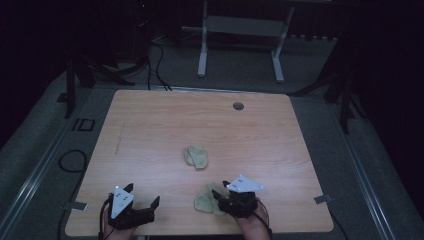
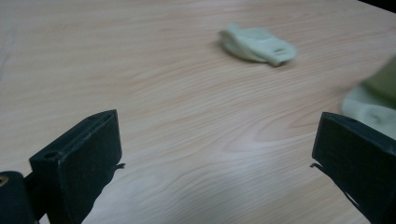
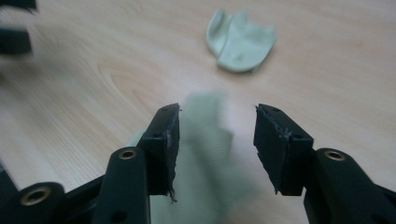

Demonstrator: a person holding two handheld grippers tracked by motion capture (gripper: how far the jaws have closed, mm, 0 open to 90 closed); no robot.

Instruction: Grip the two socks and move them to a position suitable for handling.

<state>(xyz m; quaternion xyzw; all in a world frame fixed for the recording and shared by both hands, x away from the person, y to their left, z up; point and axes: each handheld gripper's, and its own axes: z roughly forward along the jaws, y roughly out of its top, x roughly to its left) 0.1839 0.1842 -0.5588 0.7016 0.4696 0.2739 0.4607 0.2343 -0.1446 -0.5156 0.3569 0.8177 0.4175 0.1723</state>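
Left claw: jaws wide apart, nothing in them, parked over bare surface at your near-left edge. One sock lies folded mid-surface, looks finished. Right claw: jaws parted, second sock sits loose between them at the near edge, pads not pressing it. My read: halfway, this second sock remains to be folded.

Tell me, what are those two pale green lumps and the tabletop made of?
Near sock: soft knitted fabric, probably cotton blend; faint ribbing shows, though it is blurred. Far sock: seemingly the same matte, pale green knit, folded limply with a cuff opening. Table: likely wood-look laminate; its smooth, light grain pattern has a slight sheen.
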